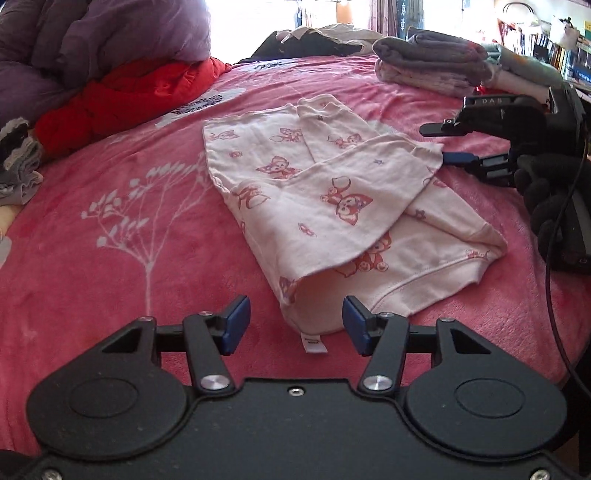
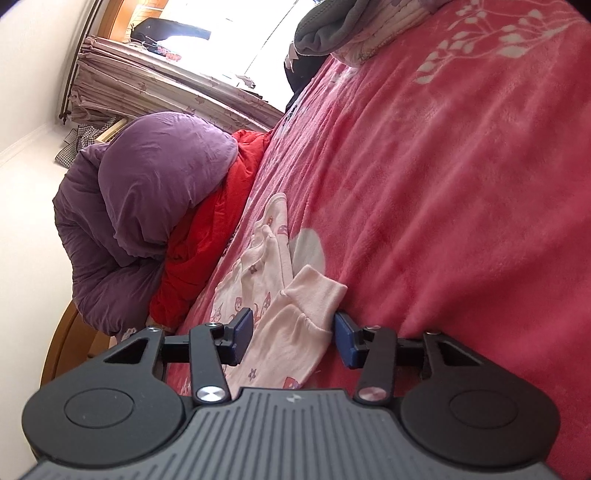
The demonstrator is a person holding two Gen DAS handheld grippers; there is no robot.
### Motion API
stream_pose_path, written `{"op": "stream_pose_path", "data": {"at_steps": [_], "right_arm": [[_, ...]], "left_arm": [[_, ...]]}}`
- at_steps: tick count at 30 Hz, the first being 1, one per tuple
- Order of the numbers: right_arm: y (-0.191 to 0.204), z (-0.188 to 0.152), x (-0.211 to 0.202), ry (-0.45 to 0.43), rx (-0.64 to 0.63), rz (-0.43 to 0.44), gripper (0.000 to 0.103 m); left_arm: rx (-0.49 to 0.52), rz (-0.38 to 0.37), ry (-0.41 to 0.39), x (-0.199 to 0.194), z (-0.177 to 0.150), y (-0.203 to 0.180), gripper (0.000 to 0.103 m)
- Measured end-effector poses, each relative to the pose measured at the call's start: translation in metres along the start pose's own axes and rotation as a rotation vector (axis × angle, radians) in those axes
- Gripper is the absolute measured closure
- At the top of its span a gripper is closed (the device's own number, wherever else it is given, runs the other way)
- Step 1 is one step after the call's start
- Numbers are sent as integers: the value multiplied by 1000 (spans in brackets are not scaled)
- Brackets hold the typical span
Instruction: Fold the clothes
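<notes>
A pale pink child's top [image 1: 332,206] printed with red cartoon figures lies partly folded on the pink blanket [image 1: 129,229]. One sleeve is laid across its body. My left gripper [image 1: 293,325] is open at the near hem corner, with the hem and its white label [image 1: 313,341] lying between and just ahead of the blue pads. My right gripper [image 1: 448,142] comes in from the right at the sleeve cuff, held by a black-gloved hand [image 1: 546,192]. In the right wrist view the sleeve cuff [image 2: 314,295] lies between that gripper's [image 2: 295,336] parted pads, and I see no clamping.
A purple duvet [image 1: 110,33] and a red garment [image 1: 122,96] are heaped at the back left. Folded grey and pale clothes [image 1: 428,62] are stacked at the back right, with a dark garment [image 1: 306,44] behind. Grey clothing [image 1: 18,166] sits at the left edge. A black cable [image 1: 554,258] hangs at the right.
</notes>
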State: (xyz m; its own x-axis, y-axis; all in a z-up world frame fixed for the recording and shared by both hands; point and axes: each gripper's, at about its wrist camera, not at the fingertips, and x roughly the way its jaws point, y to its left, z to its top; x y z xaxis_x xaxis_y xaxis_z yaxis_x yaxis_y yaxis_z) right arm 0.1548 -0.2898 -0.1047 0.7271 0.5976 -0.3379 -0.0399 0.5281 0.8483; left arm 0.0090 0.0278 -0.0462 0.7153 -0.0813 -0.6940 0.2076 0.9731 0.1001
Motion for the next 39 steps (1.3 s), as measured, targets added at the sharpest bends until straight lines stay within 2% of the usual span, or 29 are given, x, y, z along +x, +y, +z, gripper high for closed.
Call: {"op": "stream_pose_path", "data": {"at_steps": [5, 8, 10, 12, 15, 17, 20, 28, 39], "right_arm": [[-8, 3, 2, -19, 44, -20, 86], [-13, 4, 0, -27, 63, 2, 95], [-7, 4, -3, -34, 28, 23, 96], [3, 4, -9, -66, -14, 58, 96], [14, 7, -19, -111, -40, 92, 96], [15, 10, -27, -140, -43, 98, 96], [8, 16, -40, -172, -10, 102, 96], [3, 13, -74, -213, 48, 133, 96], [1, 5, -98, -244, 52, 96, 96]], "left_arm": [[18, 36, -15, 4, 0, -5, 57], [38, 64, -22, 5, -3, -8, 64], [55, 74, -29, 5, -4, -9, 72], [96, 80, -35, 5, -5, -13, 86], [210, 106, -43, 5, -10, -26, 94], [275, 122, -46, 4, -13, -35, 95], [315, 130, -42, 5, -15, -39, 97], [321, 127, -26, 7, -14, -37, 98], [320, 108, -34, 3, -15, -38, 98]]}}
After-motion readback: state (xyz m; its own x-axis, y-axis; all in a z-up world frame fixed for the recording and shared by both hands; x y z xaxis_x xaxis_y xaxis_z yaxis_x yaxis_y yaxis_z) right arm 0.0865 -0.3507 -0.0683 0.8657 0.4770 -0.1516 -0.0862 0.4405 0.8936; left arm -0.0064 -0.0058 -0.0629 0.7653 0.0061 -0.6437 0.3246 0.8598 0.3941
